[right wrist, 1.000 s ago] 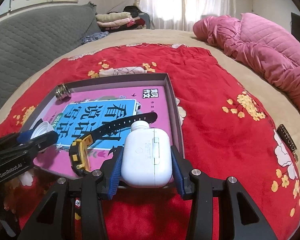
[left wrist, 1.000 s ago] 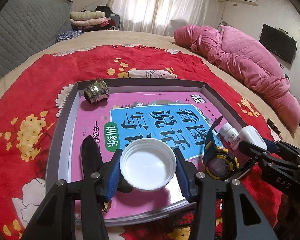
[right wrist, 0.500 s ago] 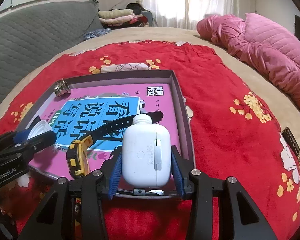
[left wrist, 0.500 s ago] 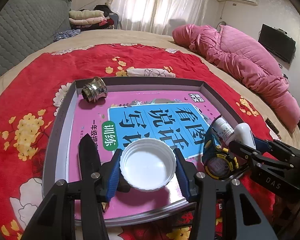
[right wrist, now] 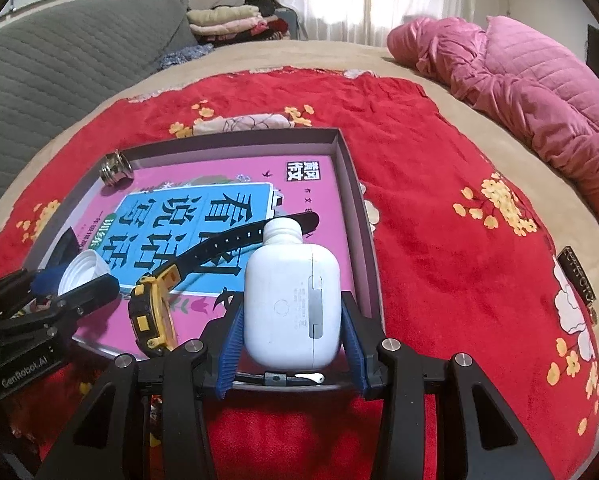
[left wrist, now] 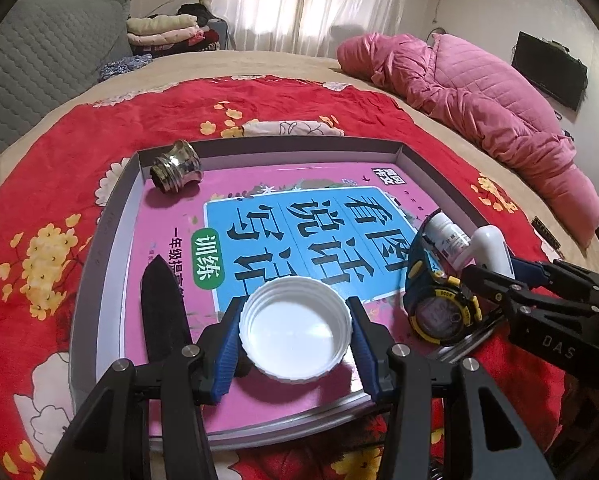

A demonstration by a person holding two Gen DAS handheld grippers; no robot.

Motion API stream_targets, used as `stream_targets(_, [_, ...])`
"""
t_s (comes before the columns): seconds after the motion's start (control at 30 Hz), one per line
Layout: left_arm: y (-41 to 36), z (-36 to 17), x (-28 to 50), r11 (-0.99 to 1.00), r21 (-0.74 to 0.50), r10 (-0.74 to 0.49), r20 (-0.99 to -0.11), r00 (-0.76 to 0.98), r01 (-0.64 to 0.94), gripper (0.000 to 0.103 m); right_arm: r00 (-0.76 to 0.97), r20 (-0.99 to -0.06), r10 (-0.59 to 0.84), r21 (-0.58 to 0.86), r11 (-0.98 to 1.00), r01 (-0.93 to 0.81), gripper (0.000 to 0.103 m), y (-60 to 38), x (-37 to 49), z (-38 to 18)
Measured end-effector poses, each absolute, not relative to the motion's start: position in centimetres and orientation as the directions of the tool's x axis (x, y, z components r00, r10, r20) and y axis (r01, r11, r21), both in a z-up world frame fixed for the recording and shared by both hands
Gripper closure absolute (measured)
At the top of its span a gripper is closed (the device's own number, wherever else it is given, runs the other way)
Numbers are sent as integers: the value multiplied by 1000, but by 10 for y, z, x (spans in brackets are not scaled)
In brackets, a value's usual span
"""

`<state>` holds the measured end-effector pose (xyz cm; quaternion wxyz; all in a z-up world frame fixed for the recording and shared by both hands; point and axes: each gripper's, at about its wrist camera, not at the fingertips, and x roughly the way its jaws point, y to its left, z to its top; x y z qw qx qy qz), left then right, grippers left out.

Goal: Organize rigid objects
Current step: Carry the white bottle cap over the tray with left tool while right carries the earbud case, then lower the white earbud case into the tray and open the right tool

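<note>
Left gripper (left wrist: 295, 340) is clamped on a white plastic cap (left wrist: 295, 330), open side up, blue pads touching its rim on both sides; cap sits low over the near edge of the grey tray (left wrist: 111, 232). Right gripper (right wrist: 291, 320) is closed around a white earbud case (right wrist: 291, 304), hinge face up, held over the tray's near right corner, just inside the right wall. White pill bottle (right wrist: 282, 233) lies in the tray right behind the case, touching or nearly so. Yellow-and-black watch (right wrist: 153, 312) is in the tray between the two grippers, on its side, strap running toward the tray's far right. Black strap piece (left wrist: 161, 304) lies in the tray just left of the cap. Metal threaded fitting (left wrist: 175, 166) is in the tray's far left corner, well apart from both grippers. Pink workbook (left wrist: 259, 200) lines the tray floor. Tray rests on a red floral blanket (left wrist: 59, 152).
</note>
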<state>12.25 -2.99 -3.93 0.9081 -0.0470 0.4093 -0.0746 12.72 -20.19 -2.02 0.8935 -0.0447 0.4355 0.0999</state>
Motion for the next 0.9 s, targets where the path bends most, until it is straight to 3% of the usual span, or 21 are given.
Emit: stream_targets(0.9, [-33,-40,124,985,-134,-170,-745,645,105,53,570,-811,131,0,974,-225,57,-195,129,-21])
